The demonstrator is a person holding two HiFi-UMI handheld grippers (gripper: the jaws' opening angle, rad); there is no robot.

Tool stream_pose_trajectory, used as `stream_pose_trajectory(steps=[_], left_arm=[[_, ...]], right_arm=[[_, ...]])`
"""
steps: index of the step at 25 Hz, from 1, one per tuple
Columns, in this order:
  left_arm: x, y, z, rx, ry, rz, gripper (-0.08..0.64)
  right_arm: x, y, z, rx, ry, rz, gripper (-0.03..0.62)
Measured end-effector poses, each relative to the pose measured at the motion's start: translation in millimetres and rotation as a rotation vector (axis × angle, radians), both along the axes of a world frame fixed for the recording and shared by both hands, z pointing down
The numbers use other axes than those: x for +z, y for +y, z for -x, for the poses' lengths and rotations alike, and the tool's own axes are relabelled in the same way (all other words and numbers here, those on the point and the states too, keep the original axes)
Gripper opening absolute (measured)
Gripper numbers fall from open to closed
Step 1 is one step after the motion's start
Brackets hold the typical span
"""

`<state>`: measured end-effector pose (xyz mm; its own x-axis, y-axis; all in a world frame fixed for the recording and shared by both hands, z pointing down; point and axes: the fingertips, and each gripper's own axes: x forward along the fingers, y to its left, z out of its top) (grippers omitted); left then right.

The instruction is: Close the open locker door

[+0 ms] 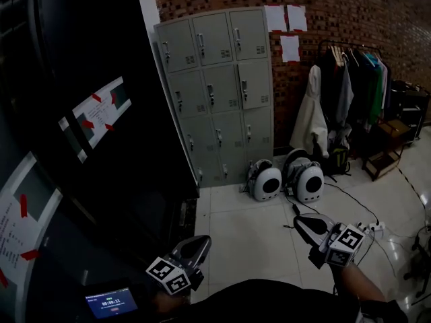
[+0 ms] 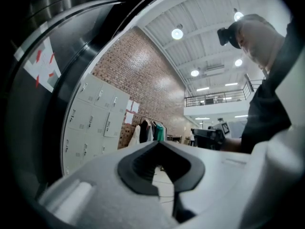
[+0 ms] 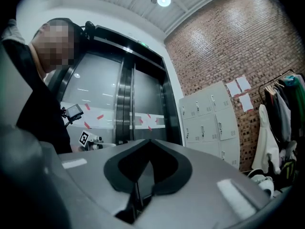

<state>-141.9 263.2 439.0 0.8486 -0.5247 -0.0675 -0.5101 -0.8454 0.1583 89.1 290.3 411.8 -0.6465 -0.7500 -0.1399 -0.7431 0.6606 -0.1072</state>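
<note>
Grey lockers; red brick wall; white coat.

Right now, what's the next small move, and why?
Probably walk toward the lockers: they stand across the tiled floor by the brick wall, out of reach. The left gripper and right gripper are shut, empty, held low. None looks plainly open from here.

Grey twelve-door locker bank upright against brick wall; every door looks flush

Clothes rack, white backpacks
</note>
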Motion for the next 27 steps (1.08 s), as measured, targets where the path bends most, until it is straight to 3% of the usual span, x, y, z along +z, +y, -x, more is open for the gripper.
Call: stream_pose_trajectory(steps=[4,9,27], left_arm=[[5.3,4.2,26.3,-0.017,0.005,0.014,0.000],[0.7,1.2,47.4,-0.012,0.019,0.003,0.002],[2.9,-23.4,66.4,-0.015,0.051,0.013,0.002]], right_arm=[[12.3,-4.9,23.8,-0.001,-0.013,0.044,0.003],[3.4,-9.9,49.2,-0.003,0.018,0.024,0.003],[-7.2,-31.4,63.8,0.011,0.022,0.003,0.003]])
